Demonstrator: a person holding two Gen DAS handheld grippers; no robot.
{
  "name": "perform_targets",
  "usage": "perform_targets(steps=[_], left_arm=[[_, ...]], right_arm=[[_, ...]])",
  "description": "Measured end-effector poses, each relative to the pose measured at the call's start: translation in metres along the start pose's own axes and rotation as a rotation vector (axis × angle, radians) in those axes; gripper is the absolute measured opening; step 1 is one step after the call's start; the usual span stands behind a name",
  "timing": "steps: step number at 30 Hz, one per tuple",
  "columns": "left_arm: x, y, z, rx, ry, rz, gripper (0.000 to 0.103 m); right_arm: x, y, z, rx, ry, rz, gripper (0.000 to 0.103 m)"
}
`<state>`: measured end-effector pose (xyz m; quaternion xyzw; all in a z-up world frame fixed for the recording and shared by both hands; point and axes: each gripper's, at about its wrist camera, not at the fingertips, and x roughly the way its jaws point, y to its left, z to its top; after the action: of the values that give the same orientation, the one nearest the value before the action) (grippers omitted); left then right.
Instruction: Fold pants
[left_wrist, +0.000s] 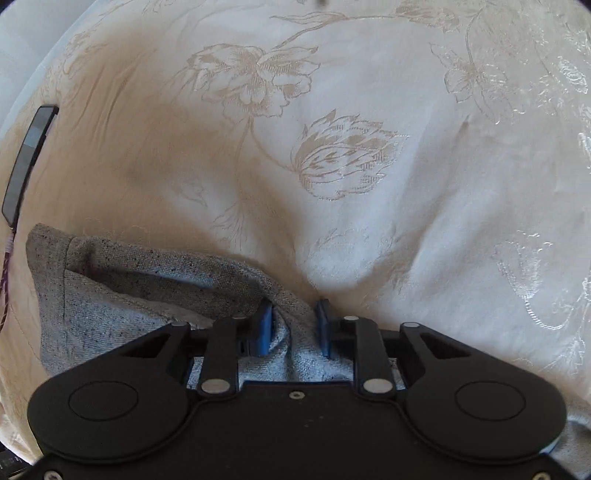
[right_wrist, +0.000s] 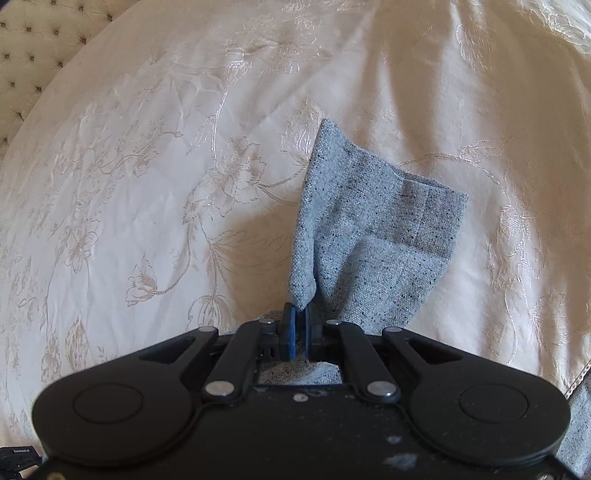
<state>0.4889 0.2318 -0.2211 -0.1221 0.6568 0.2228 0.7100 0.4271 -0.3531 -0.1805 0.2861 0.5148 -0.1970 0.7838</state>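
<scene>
Jaws of both grippers pinching grey pants.

The speckled grey woven pants lie bunched on the cream floral-embroidered bedspread. One hemmed leg end stands up in a peaked fold. Another gathered, creased part rests flat.

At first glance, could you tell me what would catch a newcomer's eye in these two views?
The grey speckled pants stand out against the cream floral bedspread, bunched up from the right gripper, which is shut on them. The left gripper pinches another bunch, and a dark phone lies at that view's left edge.
</scene>
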Motion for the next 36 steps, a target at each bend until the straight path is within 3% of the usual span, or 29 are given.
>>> perform_targets(steps=[4,10,15,18,20,24,27,33,36], left_arm=[[-0.043,0.012,-0.024,0.036,-0.109,-0.015,0.026],[-0.134,0.069,-0.081,0.076,-0.289,-0.136,0.026],[-0.174,0.122,-0.165,0.124,-0.344,-0.202,0.026],[-0.168,0.141,-0.218,0.169,-0.320,-0.178,0.026],[-0.146,0.146,-0.249,0.189,-0.255,-0.130,0.026],[-0.083,0.148,-0.294,0.225,-0.143,-0.016,0.026],[-0.058,0.146,-0.307,0.246,-0.126,0.024,0.026],[-0.066,0.145,-0.308,0.261,-0.149,0.037,0.027],[-0.063,0.144,-0.313,0.264,-0.159,0.045,0.027]], right_arm=[[-0.031,0.005,0.005,-0.012,-0.039,0.041,0.005],[-0.107,-0.003,0.003,-0.094,-0.111,0.095,0.005],[-0.178,-0.047,-0.028,-0.101,-0.135,0.124,0.005],[-0.206,-0.082,-0.064,-0.101,-0.125,0.093,0.005],[-0.214,-0.105,-0.098,-0.116,-0.109,0.038,0.005],[-0.190,-0.152,-0.157,-0.101,-0.010,-0.059,0.005],[-0.158,-0.180,-0.191,-0.070,0.081,-0.112,0.005],[-0.155,-0.190,-0.210,-0.120,0.124,-0.122,0.007],[-0.173,-0.169,-0.212,-0.313,0.034,-0.225,0.032]])
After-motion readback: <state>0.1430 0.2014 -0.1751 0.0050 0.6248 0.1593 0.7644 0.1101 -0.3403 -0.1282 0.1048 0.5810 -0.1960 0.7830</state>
